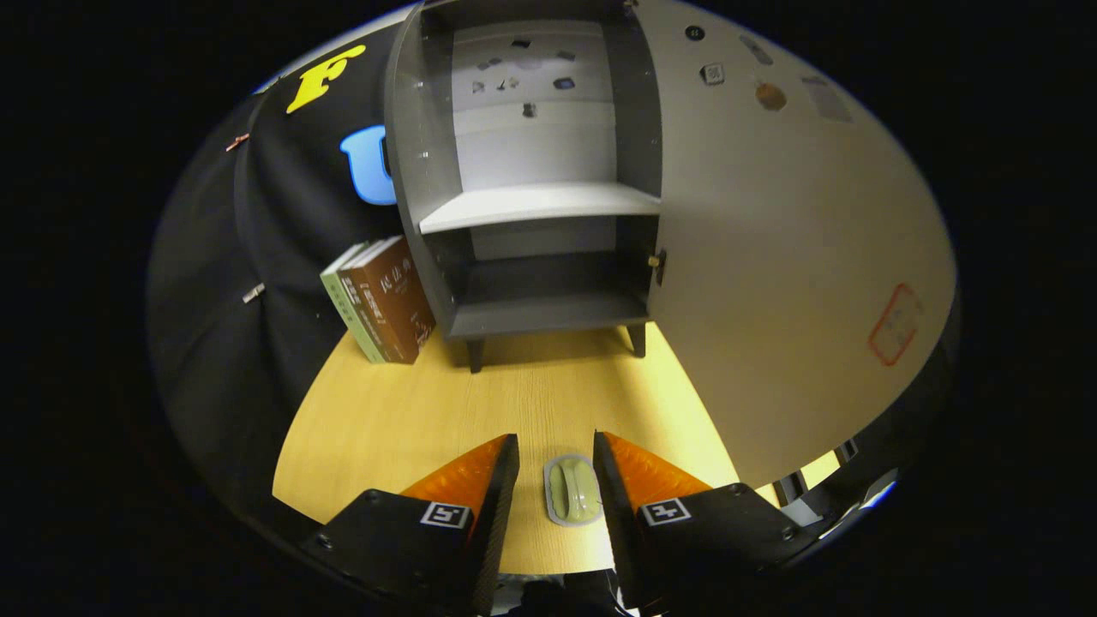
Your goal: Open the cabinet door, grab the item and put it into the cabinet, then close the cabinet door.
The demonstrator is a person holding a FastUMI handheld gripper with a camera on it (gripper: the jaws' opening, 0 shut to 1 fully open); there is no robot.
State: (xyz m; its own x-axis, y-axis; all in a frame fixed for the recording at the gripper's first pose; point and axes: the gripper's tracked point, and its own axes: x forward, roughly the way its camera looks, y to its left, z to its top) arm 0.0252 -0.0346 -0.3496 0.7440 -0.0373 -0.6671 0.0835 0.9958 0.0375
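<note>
small packet (572, 489) lies between parted gripper (555, 450) fingers.

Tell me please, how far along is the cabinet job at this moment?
Done: the cabinet door stands open. In hand: the gripper is open, its fingers either side of the small green item on the wooden table, not yet gripping. Left: grasp it, place it in the cabinet, close the door.

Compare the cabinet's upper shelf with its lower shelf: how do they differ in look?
The upper shelf is pale and brightly lit; the lower shelf is dark grey and shadowed. The upper shelf sits mid-cabinet; the lower shelf forms the floor just above the legs. Both are bare, exposed by the open door.
</note>
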